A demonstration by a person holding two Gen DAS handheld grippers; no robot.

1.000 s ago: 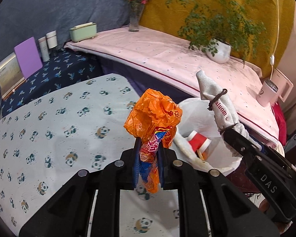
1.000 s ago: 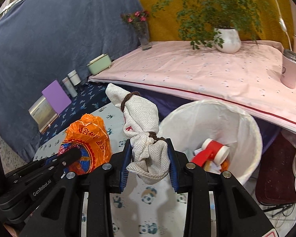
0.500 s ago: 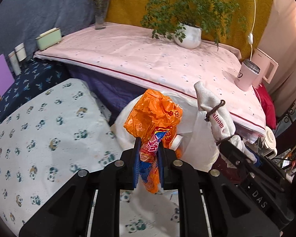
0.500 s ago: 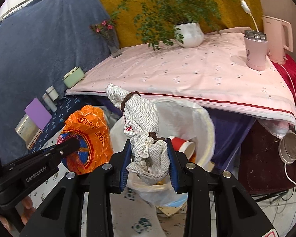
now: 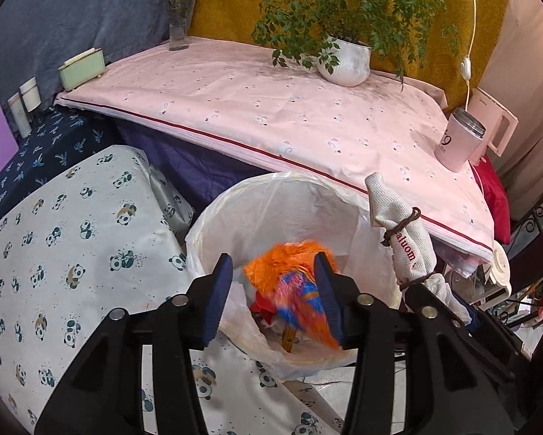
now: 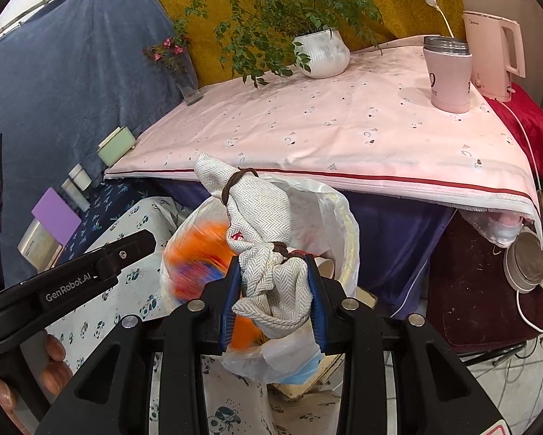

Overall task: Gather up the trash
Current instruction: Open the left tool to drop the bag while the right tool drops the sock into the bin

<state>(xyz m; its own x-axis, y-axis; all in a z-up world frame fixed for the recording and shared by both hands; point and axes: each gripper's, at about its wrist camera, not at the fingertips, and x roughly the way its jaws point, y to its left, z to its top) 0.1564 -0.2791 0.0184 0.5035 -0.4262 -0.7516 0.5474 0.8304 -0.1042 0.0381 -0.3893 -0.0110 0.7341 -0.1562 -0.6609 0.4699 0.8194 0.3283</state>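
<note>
Orange crinkled plastic bag [image 5: 293, 275] blurring inside white-lined round trash bin [image 5: 271, 203].
Left gripper [image 5: 273, 293] jaws gaping apart; right gripper [image 6: 273, 299] jaws clamping grey herringbone cloth bundle [image 6: 260, 224].

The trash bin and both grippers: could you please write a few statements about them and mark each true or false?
1. The left gripper is open above the trash bin. True.
2. The orange wrapper is clamped in the left gripper. False: it shows blurred between the spread fingers, over the bin.
3. The right gripper grips the tied cloth bundle. True.
4. The bin has no liner. False: a white plastic bag lines it.
</note>
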